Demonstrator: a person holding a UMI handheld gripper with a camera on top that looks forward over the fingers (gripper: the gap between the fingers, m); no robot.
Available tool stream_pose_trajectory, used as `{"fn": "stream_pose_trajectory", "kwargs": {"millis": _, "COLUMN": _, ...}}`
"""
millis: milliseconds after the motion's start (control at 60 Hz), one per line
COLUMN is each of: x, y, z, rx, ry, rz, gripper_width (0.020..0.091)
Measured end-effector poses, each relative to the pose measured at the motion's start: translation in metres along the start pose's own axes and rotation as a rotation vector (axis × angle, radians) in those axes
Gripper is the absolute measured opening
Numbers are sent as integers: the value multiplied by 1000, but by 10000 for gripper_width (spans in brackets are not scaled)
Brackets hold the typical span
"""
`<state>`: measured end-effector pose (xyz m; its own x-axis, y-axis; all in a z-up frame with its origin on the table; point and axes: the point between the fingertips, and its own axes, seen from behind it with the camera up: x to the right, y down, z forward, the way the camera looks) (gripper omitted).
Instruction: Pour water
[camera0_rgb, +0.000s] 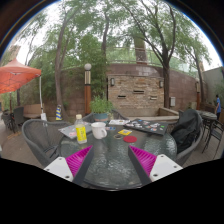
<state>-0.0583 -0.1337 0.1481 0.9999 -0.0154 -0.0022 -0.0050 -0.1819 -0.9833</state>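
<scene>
The fingers (112, 163) stand wide open with nothing held, their pink pads (79, 160) facing each other above the near edge of a round glass tabletop (110, 172). Bare glass lies between them.

Beyond the fingers, toward the far left part of the tabletop, stands a yellow bottle (81, 129), upright, with a white cup (99, 130) just beside it on its right. Both are well ahead of the fingertips and a little left of the line between them, so neither is between the fingers yet. The bottle is probably light plastic, fairly stiff but able to give under a hard squeeze, and smooth enough to slip; the middle of its body looks the best place to take it, low enough to keep it steady when tilted. How full it is cannot be told. The cup looks light and easy to knock over.

Further right on the far side lie papers (146, 126) and a small red thing (129, 139). Chairs (185, 132) ring the table, with a brick wall (135, 92) and trees (120, 35) behind.
</scene>
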Motion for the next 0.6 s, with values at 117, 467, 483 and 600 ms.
{"fn": "stream_pose_trajectory", "kwargs": {"millis": 117, "x": 0, "y": -1, "z": -3, "rx": 9, "ry": 11, "rz": 4, "gripper_width": 836}}
{"fn": "stream_pose_trajectory", "kwargs": {"millis": 467, "x": -61, "y": -26, "z": 19, "rx": 118, "ry": -96, "rz": -6, "gripper_width": 831}}
{"fn": "stream_pose_trajectory", "kwargs": {"millis": 483, "x": -66, "y": -26, "z": 24, "rx": 116, "ry": -104, "rz": -7, "gripper_width": 832}}
{"fn": "stream_pose_trajectory", "kwargs": {"millis": 600, "x": -109, "y": -23, "z": 66, "rx": 84, "ry": -150, "rz": -10, "gripper_width": 828}}
